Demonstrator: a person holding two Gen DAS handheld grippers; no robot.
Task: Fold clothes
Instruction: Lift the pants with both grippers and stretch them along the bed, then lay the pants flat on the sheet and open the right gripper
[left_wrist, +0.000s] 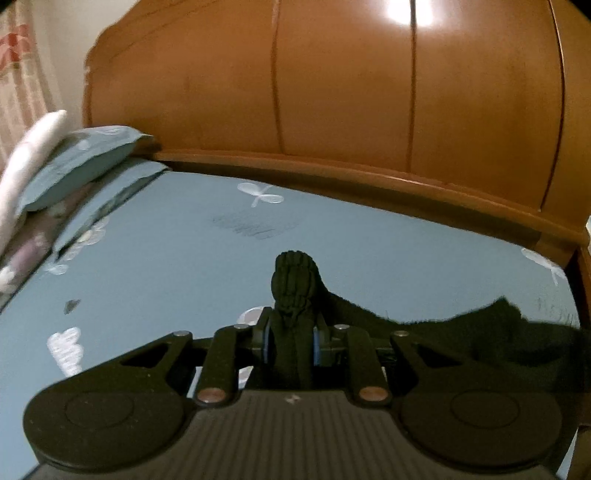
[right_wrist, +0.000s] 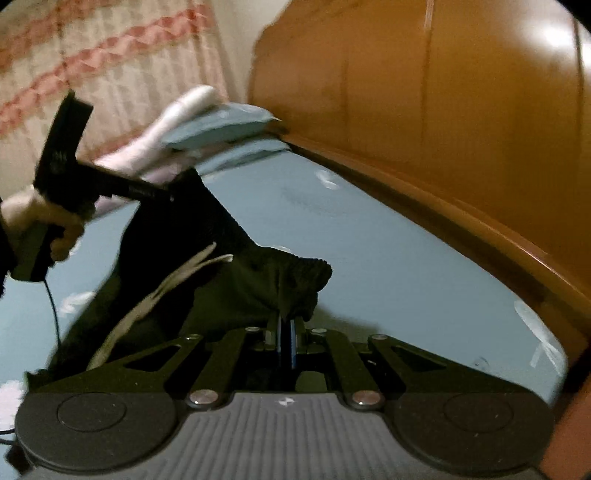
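Note:
A black garment with a ribbed waistband (left_wrist: 293, 284) and pale drawstrings (right_wrist: 173, 280) is held up above the blue bed sheet (left_wrist: 166, 251). My left gripper (left_wrist: 291, 341) is shut on a bunched end of the waistband, which sticks out past its fingertips. The cloth trails off to the right (left_wrist: 480, 332). In the right wrist view my right gripper (right_wrist: 286, 343) is shut on the other bunched end of the waistband (right_wrist: 295, 280). The garment (right_wrist: 177, 229) stretches left to the other gripper (right_wrist: 110, 184), held by a person's hand (right_wrist: 40, 218).
A wooden headboard (left_wrist: 369, 92) rises close behind the bed. Blue pillows (left_wrist: 81, 162) and white bedding (left_wrist: 29, 155) are stacked at the far left corner. A patterned curtain (right_wrist: 92, 55) hangs beyond. A cable (right_wrist: 53, 306) dangles from the hand-held gripper.

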